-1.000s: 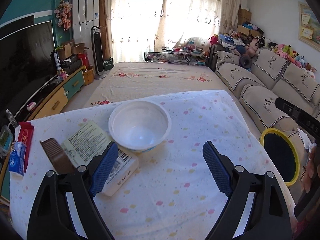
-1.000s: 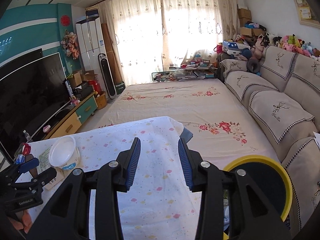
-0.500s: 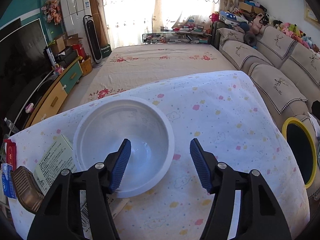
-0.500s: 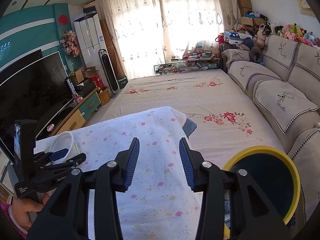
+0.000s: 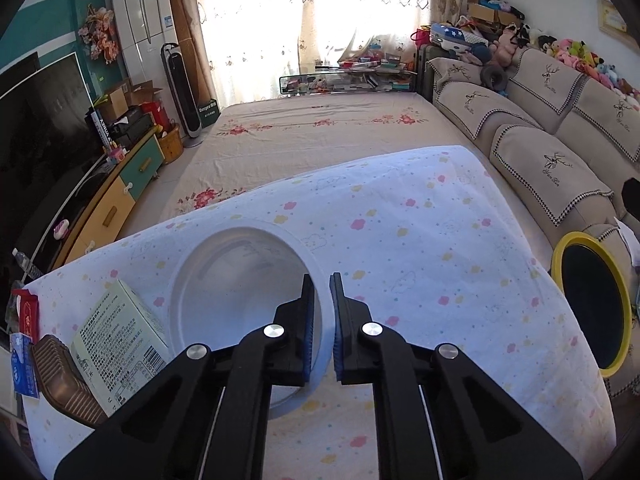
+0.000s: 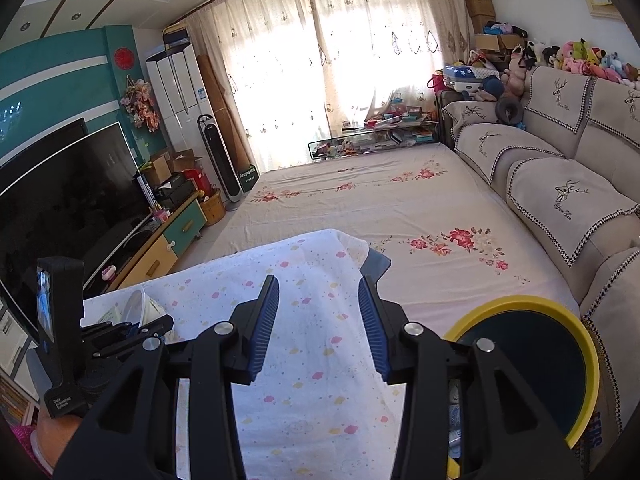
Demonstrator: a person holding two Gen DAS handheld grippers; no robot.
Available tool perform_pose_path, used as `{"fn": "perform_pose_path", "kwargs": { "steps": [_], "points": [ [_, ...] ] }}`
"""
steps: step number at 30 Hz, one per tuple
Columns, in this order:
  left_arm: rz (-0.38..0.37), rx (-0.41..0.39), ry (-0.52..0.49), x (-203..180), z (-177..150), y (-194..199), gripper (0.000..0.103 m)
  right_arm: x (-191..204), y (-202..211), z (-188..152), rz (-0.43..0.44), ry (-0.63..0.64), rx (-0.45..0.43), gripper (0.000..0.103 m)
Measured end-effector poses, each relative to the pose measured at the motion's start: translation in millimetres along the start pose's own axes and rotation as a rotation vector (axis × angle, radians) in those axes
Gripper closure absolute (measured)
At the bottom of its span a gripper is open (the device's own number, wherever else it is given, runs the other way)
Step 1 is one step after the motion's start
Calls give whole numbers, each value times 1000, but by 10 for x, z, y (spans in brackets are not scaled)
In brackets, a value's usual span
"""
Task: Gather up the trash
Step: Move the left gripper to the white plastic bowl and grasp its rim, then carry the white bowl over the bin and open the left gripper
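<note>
left tool (image 5: 322, 320) tilted down, clamping bowl (image 5: 244, 280) rim | right tool (image 6: 319, 320) parted, empty

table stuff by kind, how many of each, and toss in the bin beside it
white plastic bowl: 1
pale yellow box: 1
brown comb: 1
red packet: 1
blue and white packet: 1
yellow-rimmed bin: 1
Total: 6
</note>
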State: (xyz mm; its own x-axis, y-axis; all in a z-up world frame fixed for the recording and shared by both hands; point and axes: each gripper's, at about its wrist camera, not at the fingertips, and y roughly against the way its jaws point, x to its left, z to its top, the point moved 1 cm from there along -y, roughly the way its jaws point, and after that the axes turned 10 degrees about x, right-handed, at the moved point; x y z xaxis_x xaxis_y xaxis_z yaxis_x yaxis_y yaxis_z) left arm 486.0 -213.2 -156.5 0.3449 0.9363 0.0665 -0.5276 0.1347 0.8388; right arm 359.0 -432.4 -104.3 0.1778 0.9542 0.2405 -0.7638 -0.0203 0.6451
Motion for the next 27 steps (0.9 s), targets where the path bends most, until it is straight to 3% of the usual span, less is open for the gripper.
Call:
{"fn": "perform_pose_path", "kwargs": {
  "steps": [7, 15, 22, 27],
  "points": [
    [-83, -27, -109, -699, -160, 434, 95, -309, 607, 82, -59, -6, -118, 63],
    [-221, -45, -262, -1891, -183, 745, 95, -885, 1241, -88, -145, -7, -171, 63],
    [-311, -11, -367, -2945, -190, 656, 95, -1359, 1605, -204, -197, -37, -185, 63],
    [-338, 28, -403, -3495, -197, 437, 95, -1679, 1692, -265, -236, -85, -180, 63]
  ]
}}
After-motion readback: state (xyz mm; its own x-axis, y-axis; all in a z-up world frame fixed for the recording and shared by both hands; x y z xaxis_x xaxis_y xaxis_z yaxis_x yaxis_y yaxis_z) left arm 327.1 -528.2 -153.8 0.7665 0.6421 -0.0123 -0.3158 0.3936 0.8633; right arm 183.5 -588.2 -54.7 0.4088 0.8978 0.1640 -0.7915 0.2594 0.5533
